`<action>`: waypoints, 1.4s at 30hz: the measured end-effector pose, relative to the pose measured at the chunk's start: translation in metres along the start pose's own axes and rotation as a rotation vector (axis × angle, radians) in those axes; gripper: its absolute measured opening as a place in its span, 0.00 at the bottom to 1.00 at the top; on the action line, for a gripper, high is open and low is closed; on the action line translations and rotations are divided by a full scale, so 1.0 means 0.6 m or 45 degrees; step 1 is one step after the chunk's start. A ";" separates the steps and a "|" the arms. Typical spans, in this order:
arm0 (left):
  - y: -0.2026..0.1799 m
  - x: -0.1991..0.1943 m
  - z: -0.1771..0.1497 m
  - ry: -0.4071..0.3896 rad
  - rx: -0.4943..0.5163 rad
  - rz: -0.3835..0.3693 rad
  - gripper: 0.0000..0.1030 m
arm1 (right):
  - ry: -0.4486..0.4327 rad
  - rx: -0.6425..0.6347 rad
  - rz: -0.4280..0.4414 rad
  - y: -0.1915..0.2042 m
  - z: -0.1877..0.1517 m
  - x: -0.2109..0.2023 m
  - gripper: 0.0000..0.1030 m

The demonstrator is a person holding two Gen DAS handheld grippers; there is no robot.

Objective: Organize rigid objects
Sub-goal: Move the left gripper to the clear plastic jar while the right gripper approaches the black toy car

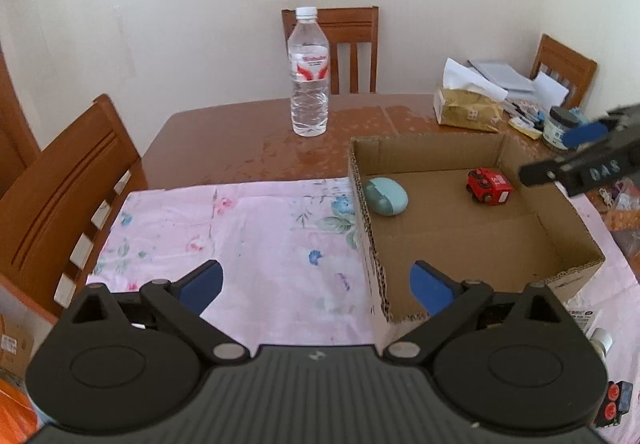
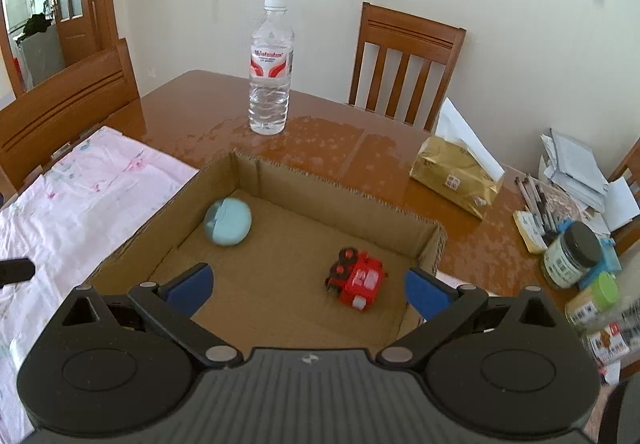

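Note:
An open cardboard box (image 1: 460,240) (image 2: 320,188) sits on the table. Inside lie a pale teal oval case (image 1: 385,196) (image 2: 227,221) at the far left and a red toy truck (image 1: 489,186) (image 2: 356,276) at the far right. My left gripper (image 1: 318,286) is open and empty, over the pink floral cloth (image 1: 224,244) and the box's near left corner. My right gripper (image 2: 308,290) is open and empty, above the box's near side, with the truck between its fingers' line; it also shows in the left wrist view (image 1: 576,160). A water bottle (image 1: 309,72) (image 2: 271,68) stands upright behind the box.
A gold tissue pack (image 1: 466,106) (image 2: 456,172), a dark-lidded jar (image 1: 562,128) (image 2: 572,254), papers and small items crowd the table's right side. Wooden chairs (image 1: 340,44) (image 2: 404,64) stand around the table. The cloth (image 2: 80,196) lies left of the box.

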State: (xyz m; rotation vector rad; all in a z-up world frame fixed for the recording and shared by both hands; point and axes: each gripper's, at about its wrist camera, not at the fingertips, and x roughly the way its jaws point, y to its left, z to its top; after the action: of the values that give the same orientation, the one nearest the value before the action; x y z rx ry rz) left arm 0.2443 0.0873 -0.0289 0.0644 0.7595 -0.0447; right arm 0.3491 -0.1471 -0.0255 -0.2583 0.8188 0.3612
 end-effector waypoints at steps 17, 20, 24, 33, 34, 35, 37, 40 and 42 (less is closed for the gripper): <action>-0.011 -0.029 -0.090 0.014 0.125 -0.047 0.98 | 0.114 0.290 -0.210 0.051 -0.213 -0.128 1.00; -0.015 -0.030 -0.102 0.024 0.147 -0.075 0.98 | 0.176 0.356 -0.266 0.060 -0.260 -0.134 1.00; -0.021 -0.030 -0.114 0.048 0.176 -0.125 0.98 | 0.257 0.470 -0.265 0.071 -0.318 -0.136 1.00; -0.027 -0.033 -0.134 0.090 0.237 -0.138 0.98 | 0.324 0.571 -0.201 0.105 -0.382 -0.113 1.00; -0.027 -0.033 -0.136 0.094 0.241 -0.136 0.98 | 0.323 0.576 -0.199 0.106 -0.384 -0.110 1.00; -0.027 -0.032 -0.137 0.099 0.243 -0.135 0.98 | 0.325 0.578 -0.196 0.108 -0.383 -0.105 1.00; -0.027 -0.031 -0.139 0.104 0.247 -0.132 0.98 | 0.332 0.577 -0.191 0.109 -0.383 -0.096 1.00; -0.027 -0.031 -0.141 0.108 0.250 -0.130 0.98 | 0.320 0.530 -0.229 0.120 -0.382 -0.090 1.00; -0.026 -0.032 -0.142 0.111 0.245 -0.130 0.98 | 0.312 0.486 -0.258 0.130 -0.384 -0.084 1.00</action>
State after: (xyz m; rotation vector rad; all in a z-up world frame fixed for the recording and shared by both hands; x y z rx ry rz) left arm 0.1710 0.0787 -0.0782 0.2115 0.8436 -0.2135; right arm 0.1331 -0.1699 -0.1457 -0.0269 1.0735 -0.0220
